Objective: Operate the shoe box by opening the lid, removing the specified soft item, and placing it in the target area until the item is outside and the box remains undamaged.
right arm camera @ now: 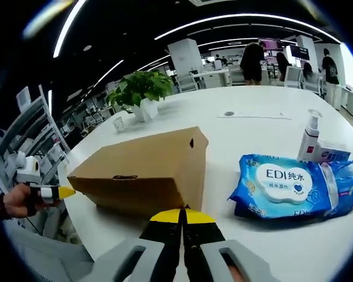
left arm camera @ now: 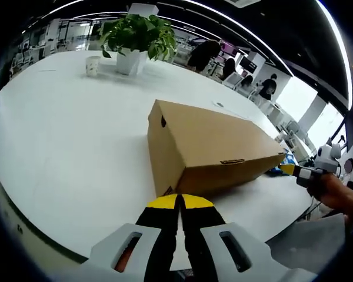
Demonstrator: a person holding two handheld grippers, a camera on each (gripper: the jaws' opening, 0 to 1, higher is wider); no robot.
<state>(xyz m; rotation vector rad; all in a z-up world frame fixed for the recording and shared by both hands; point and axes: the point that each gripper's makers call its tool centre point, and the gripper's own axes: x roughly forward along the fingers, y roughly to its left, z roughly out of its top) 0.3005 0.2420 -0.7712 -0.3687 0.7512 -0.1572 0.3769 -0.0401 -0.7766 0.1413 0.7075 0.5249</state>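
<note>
Left gripper view, bottom centre: the left gripper (left arm camera: 180, 202) has its yellow-tipped black jaws pressed together, holding nothing, just short of the near corner of a closed brown cardboard shoe box (left arm camera: 209, 150) that lies mid-frame on a white desk (left arm camera: 65, 147). At the right edge of the frame the right gripper (left arm camera: 288, 169), held in a person's hand (left arm camera: 335, 191), points its yellow tip at the box's far end, beside a sliver of blue. Farther back, in the upper left, a potted plant (left arm camera: 138, 35) in a white pot stands next to a small white cup (left arm camera: 92, 65), and people sit in the office beyond, upper right. Right gripper view, bottom centre: the right gripper (right arm camera: 183, 215) likewise has its jaws closed and empty, close to the shoe box (right arm camera: 144, 164), whose lid is down. At the left edge of the frame the left gripper (right arm camera: 63, 192), in a hand (right arm camera: 15, 201), aims its yellow tip at the box's other end. To the right of the box lies a blue pack of wet wipes (right arm camera: 297, 187), with a white pump bottle (right arm camera: 309, 138) and a small carton (right arm camera: 332, 153) just behind it. The potted plant (right arm camera: 142, 88) sits beyond the box, upper left of centre.
</note>
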